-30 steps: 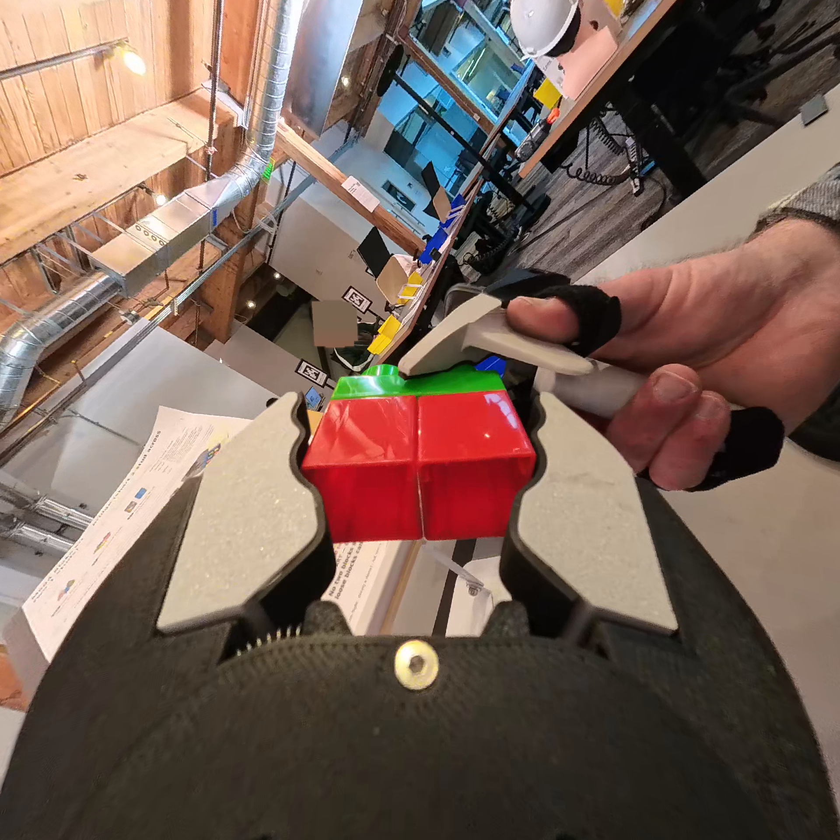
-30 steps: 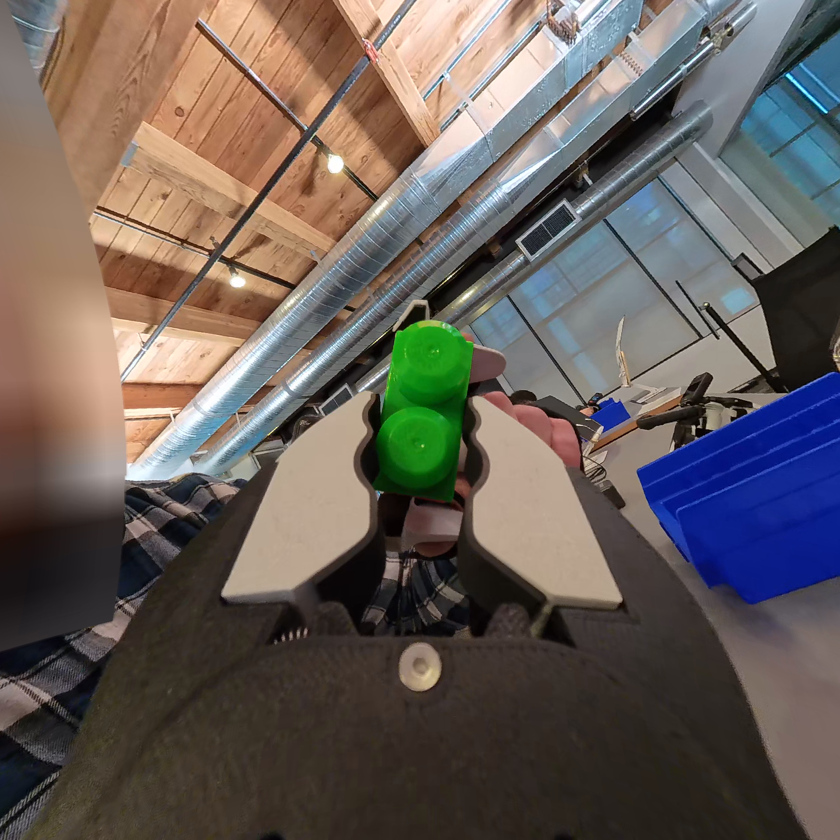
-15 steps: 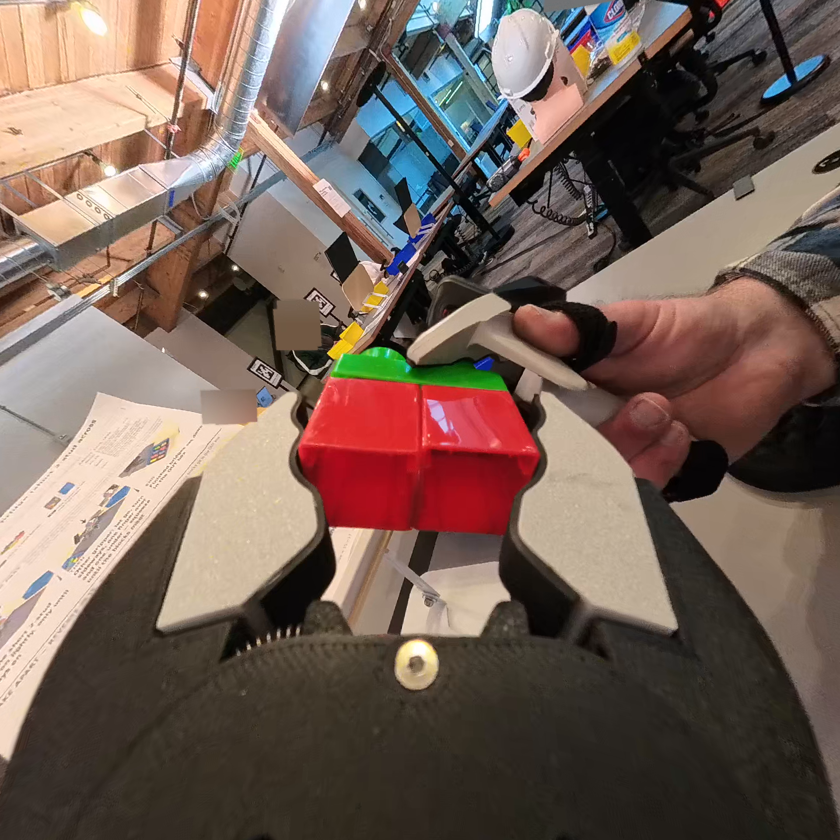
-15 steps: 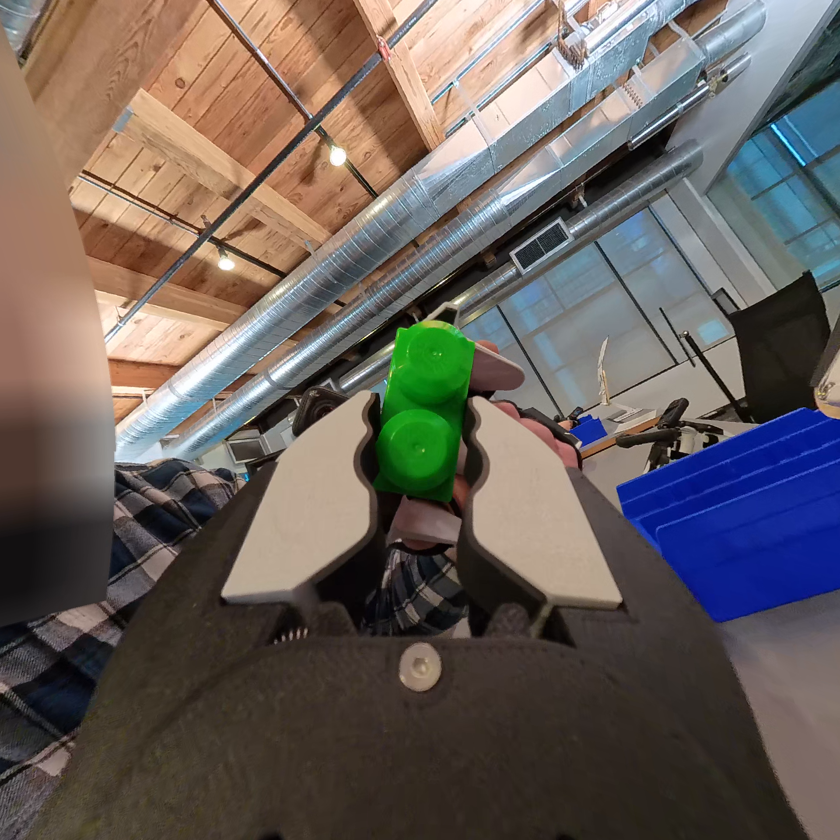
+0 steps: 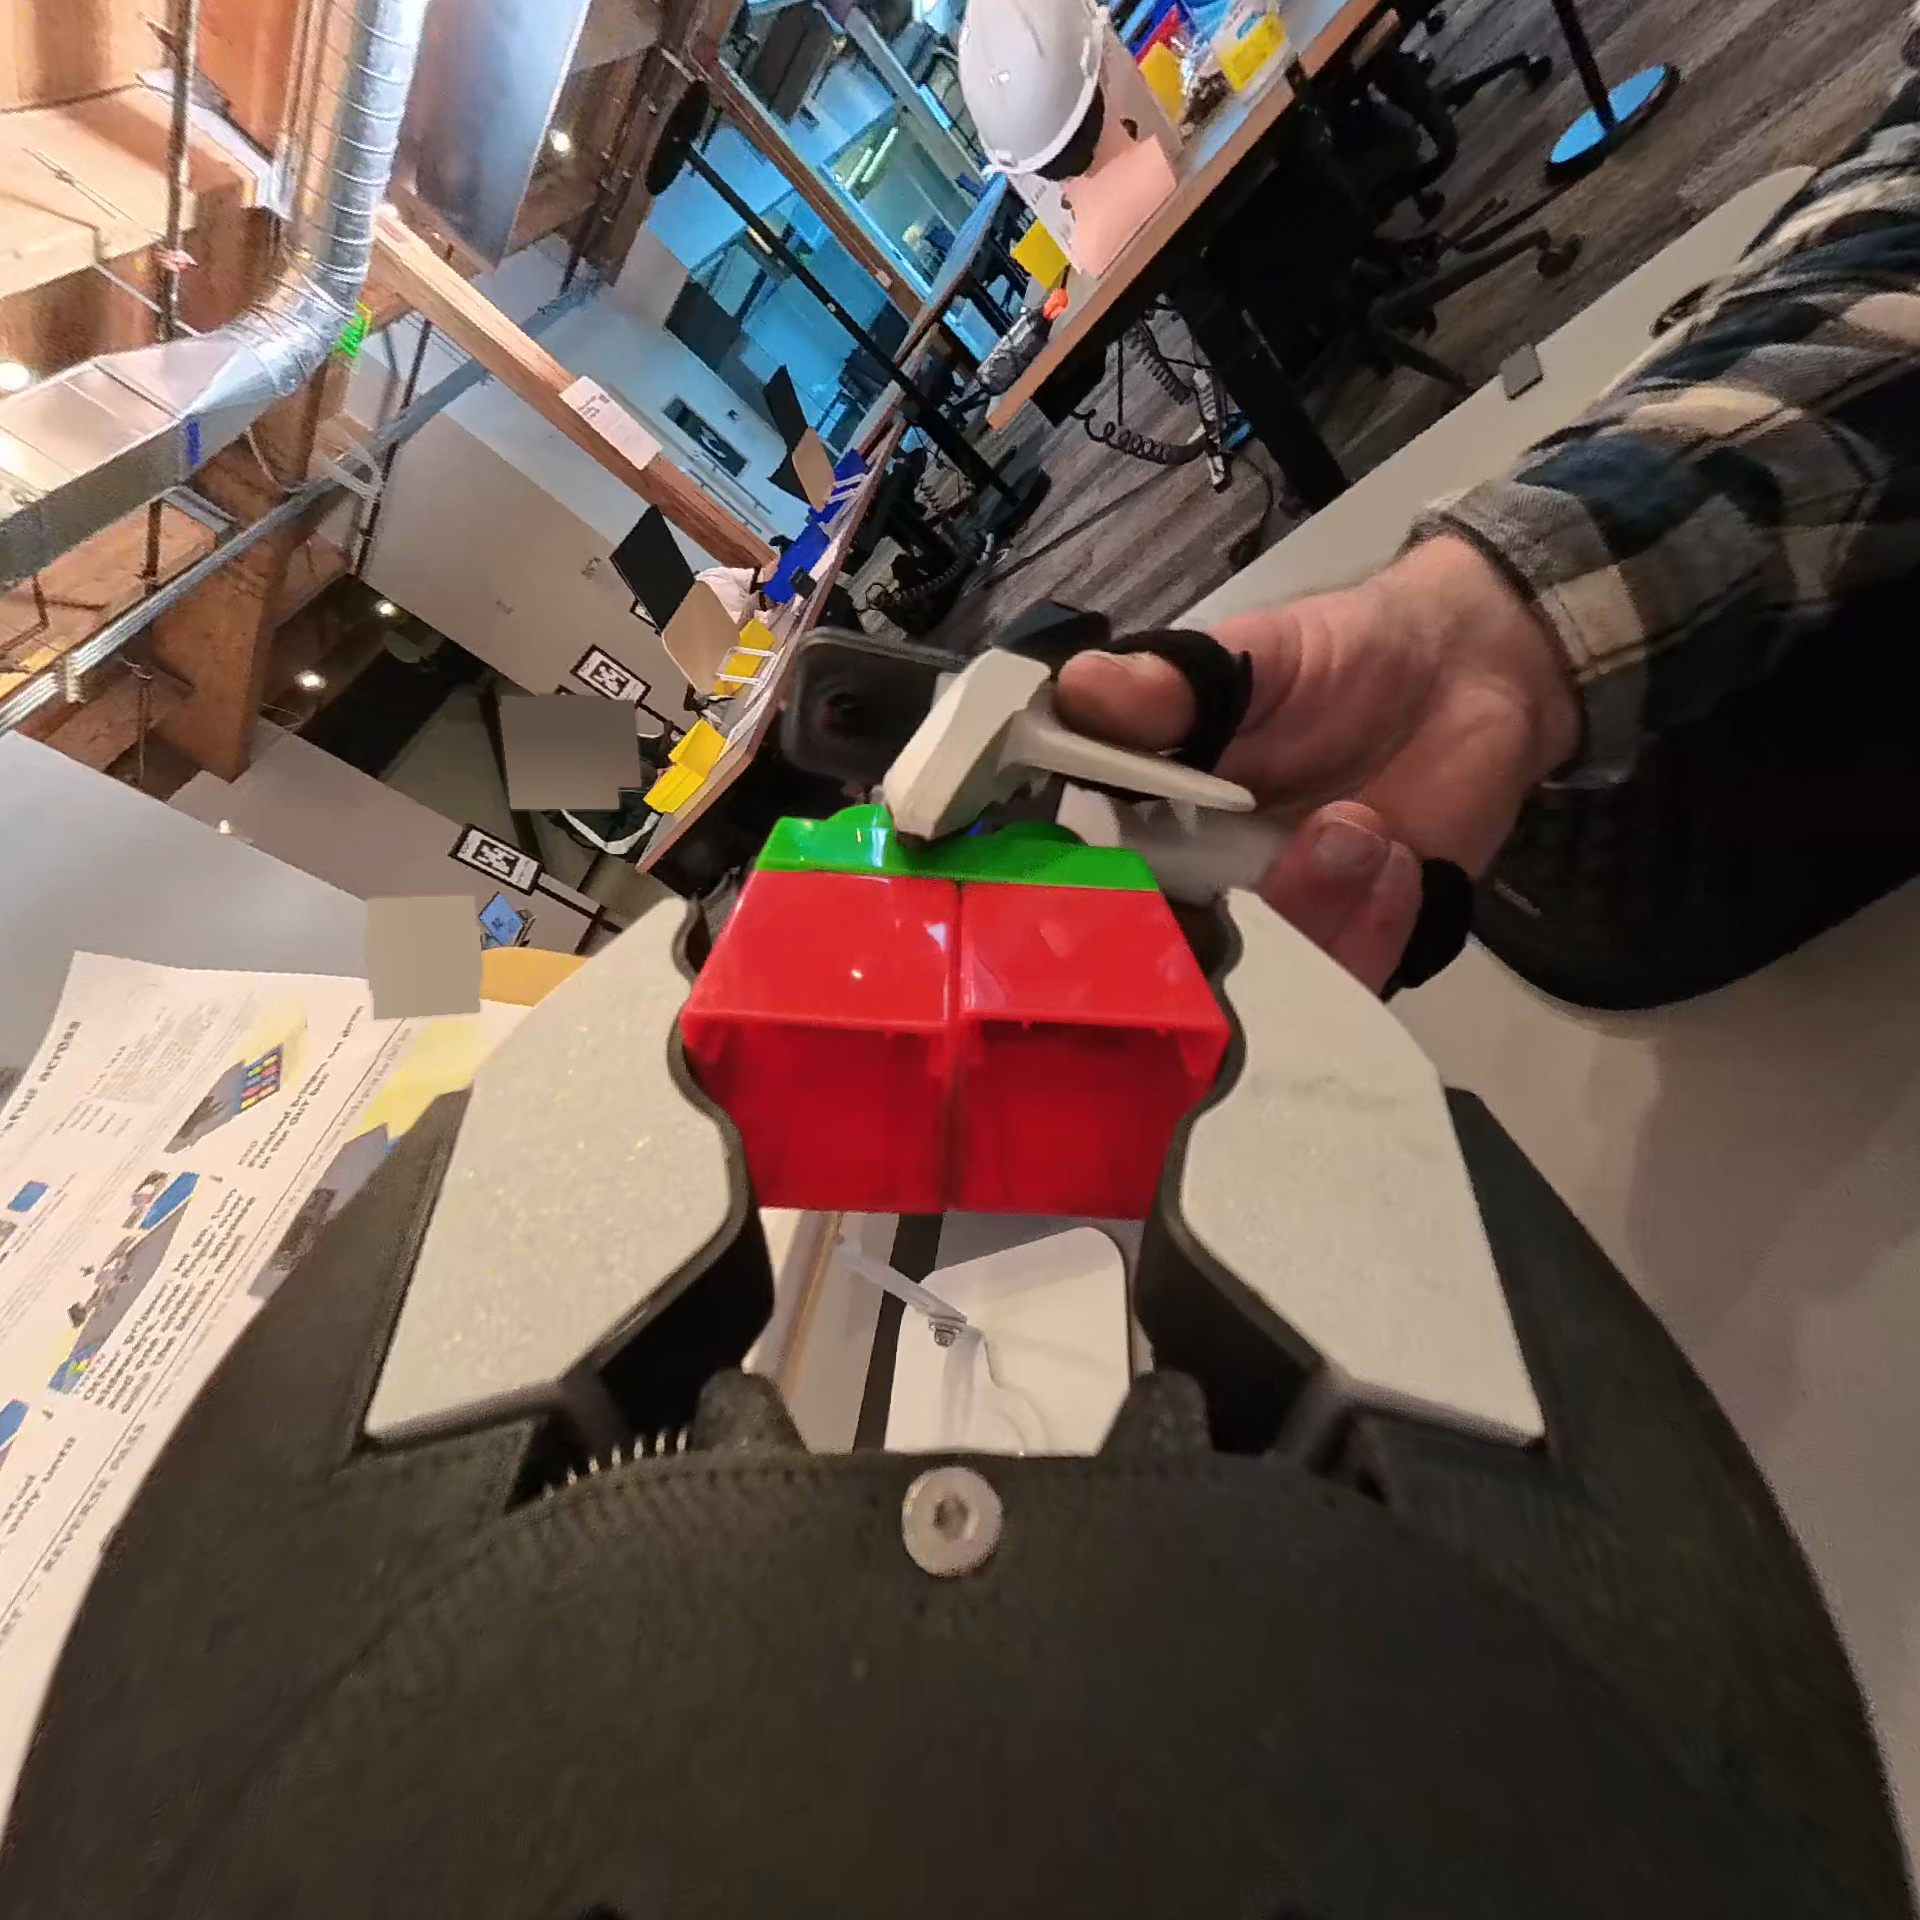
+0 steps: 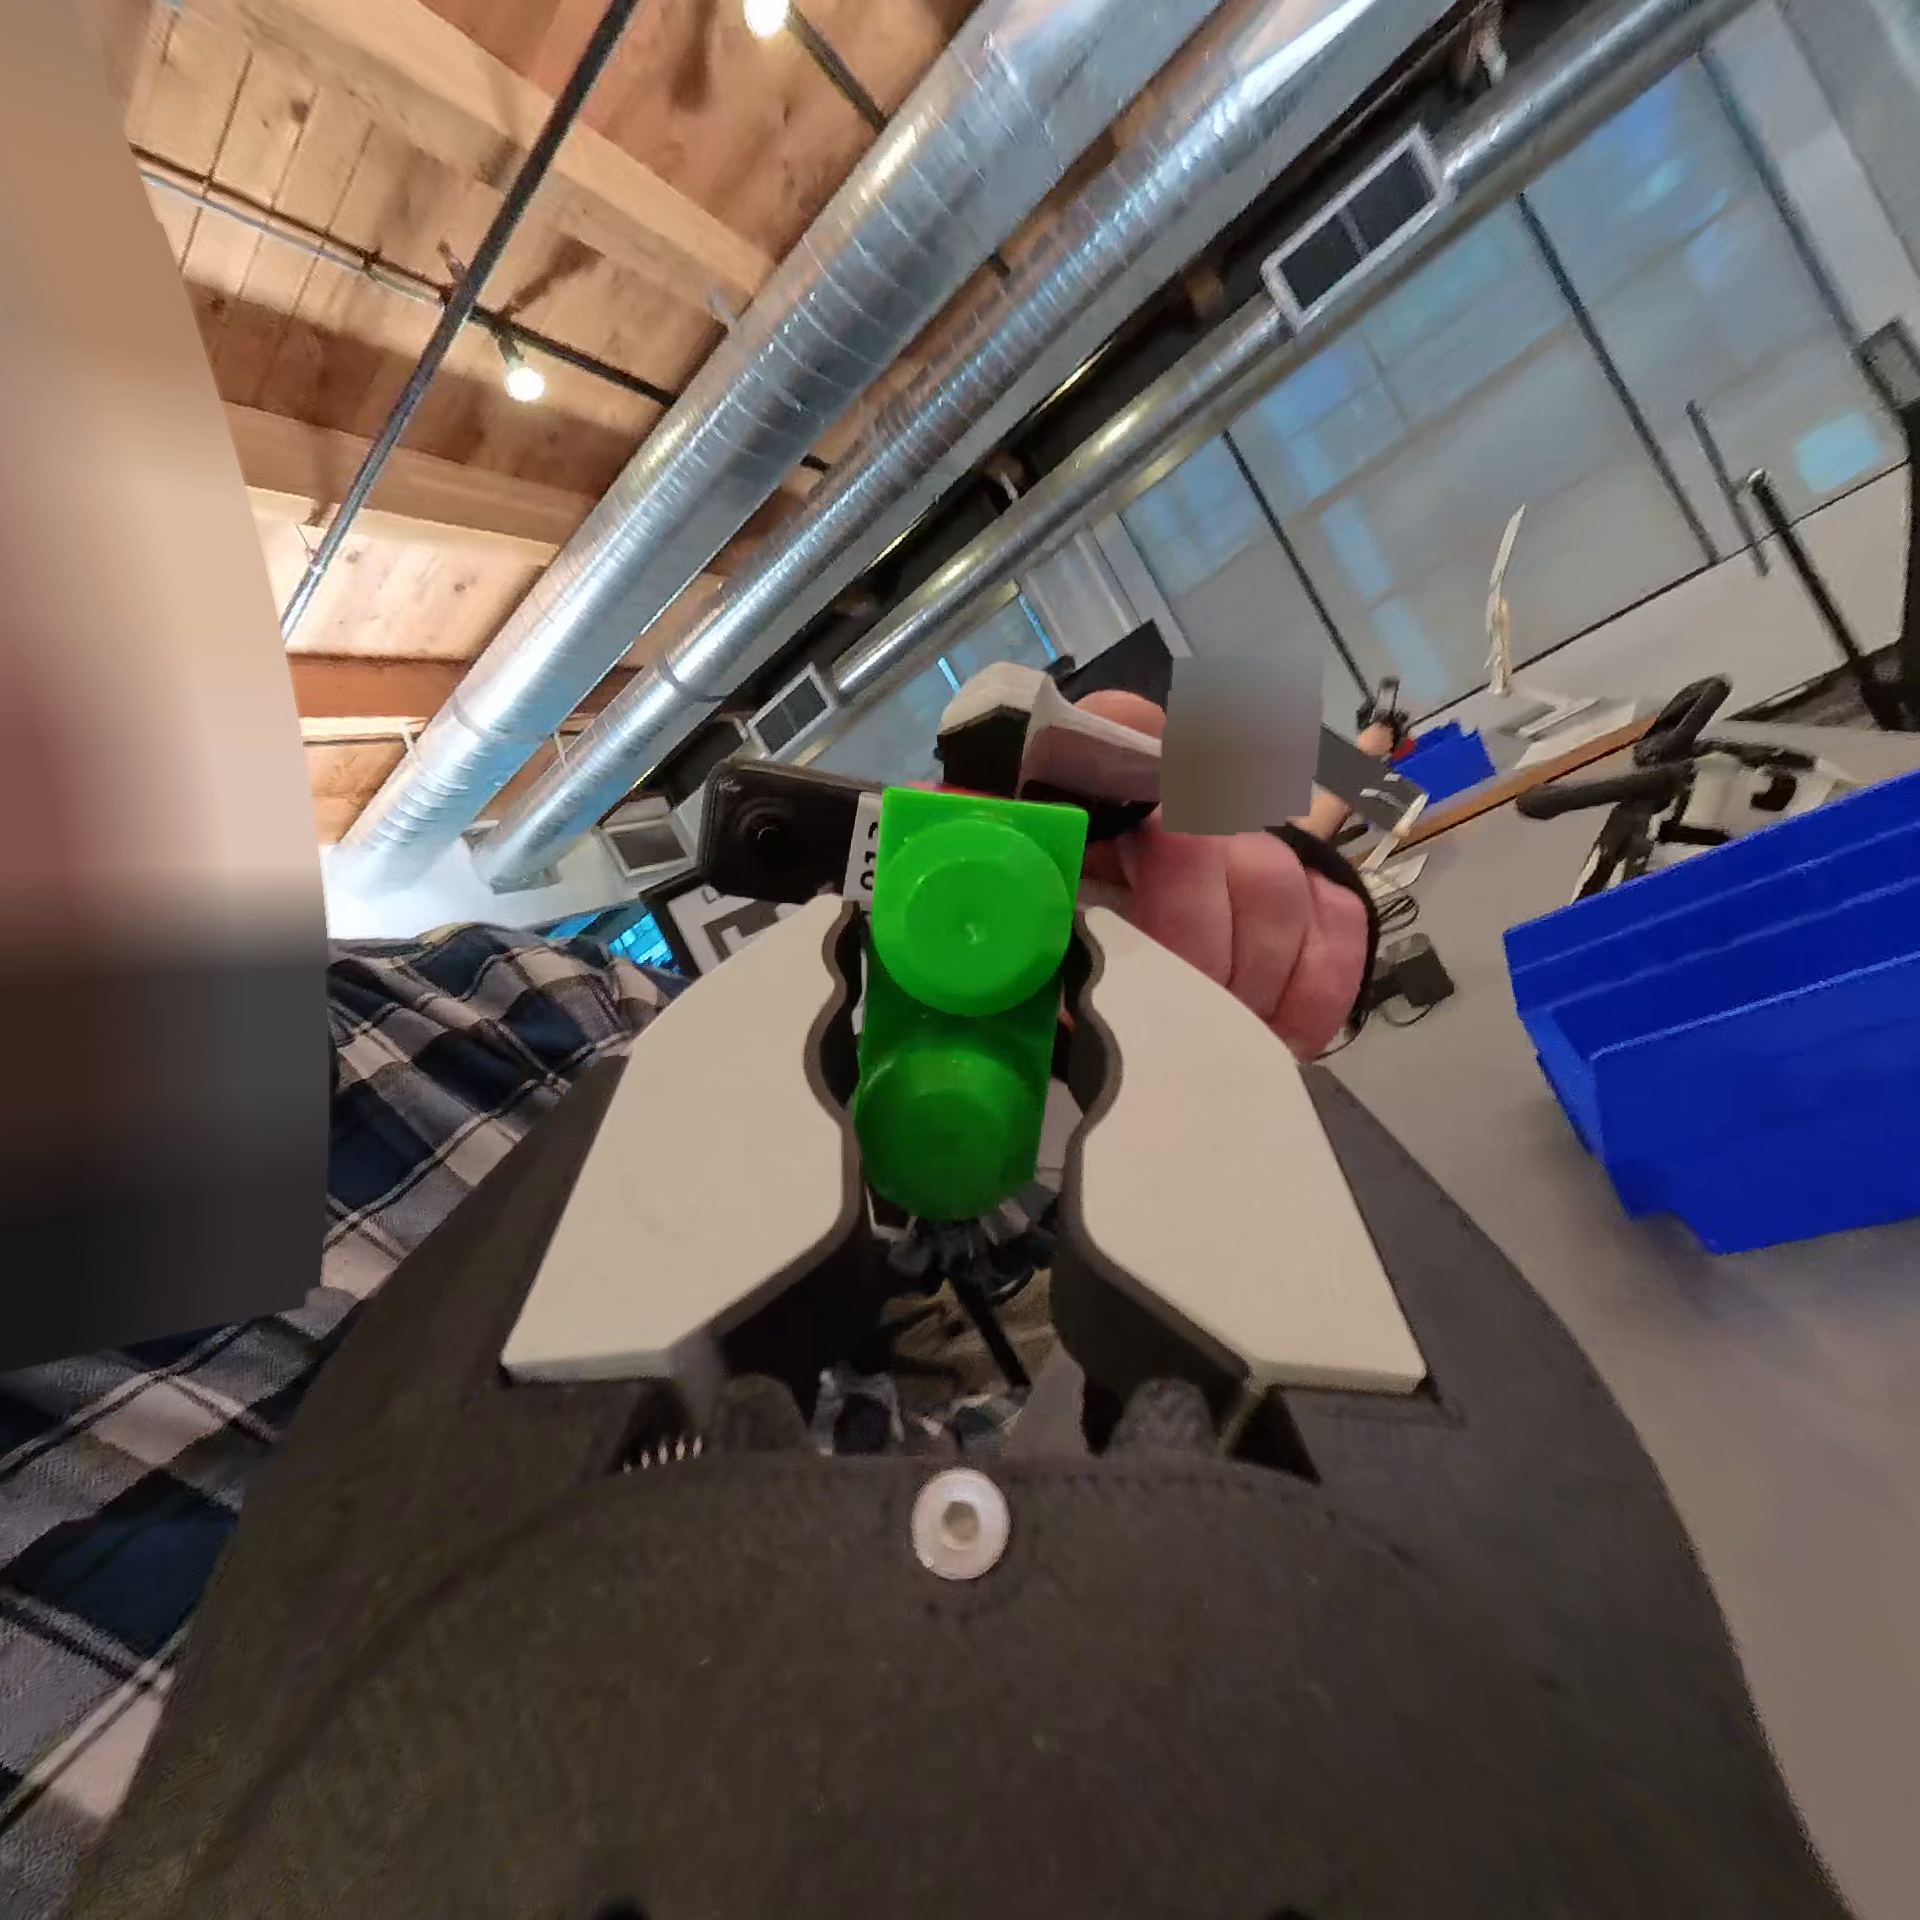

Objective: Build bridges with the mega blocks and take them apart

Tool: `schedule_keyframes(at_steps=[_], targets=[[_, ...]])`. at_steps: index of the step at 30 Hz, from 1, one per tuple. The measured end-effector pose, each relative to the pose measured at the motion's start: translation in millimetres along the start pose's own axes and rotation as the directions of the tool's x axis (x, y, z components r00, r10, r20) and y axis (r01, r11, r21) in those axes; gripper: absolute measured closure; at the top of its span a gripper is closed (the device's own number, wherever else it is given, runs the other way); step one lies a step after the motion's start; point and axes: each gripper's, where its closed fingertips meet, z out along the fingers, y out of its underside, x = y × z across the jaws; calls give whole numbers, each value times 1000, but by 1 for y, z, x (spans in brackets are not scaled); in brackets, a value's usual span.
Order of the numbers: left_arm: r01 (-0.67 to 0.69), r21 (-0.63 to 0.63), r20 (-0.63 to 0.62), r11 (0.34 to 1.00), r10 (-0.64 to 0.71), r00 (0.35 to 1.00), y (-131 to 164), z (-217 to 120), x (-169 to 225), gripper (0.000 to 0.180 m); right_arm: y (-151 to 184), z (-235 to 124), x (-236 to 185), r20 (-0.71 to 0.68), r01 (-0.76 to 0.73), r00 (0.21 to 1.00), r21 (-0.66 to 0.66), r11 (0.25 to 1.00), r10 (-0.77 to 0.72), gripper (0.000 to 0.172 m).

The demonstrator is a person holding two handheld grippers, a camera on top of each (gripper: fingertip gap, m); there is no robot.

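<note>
Spanning timber ceiling (image 6: 395, 499): silver ducts (image 6: 790, 343)

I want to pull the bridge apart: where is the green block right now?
The green block sits centre in the right wrist view, gripped by the right claw; in the left view it tops the two red blocks.

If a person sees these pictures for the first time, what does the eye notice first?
In the left wrist view, two red blocks side by side fill the left gripper, whose pads press their outer sides. A green block sits across their tops, clamped by the right gripper. A stack of blue bins stands on the table at the right.
</note>
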Motion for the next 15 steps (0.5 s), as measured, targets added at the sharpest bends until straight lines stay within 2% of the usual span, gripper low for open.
schedule_keyframes(at_steps=[15], targets=[[-31,-17,-10,999,31,999,-4,-13,13,94,18,3,-6,-55,0,998,-249,968,-14,135]])
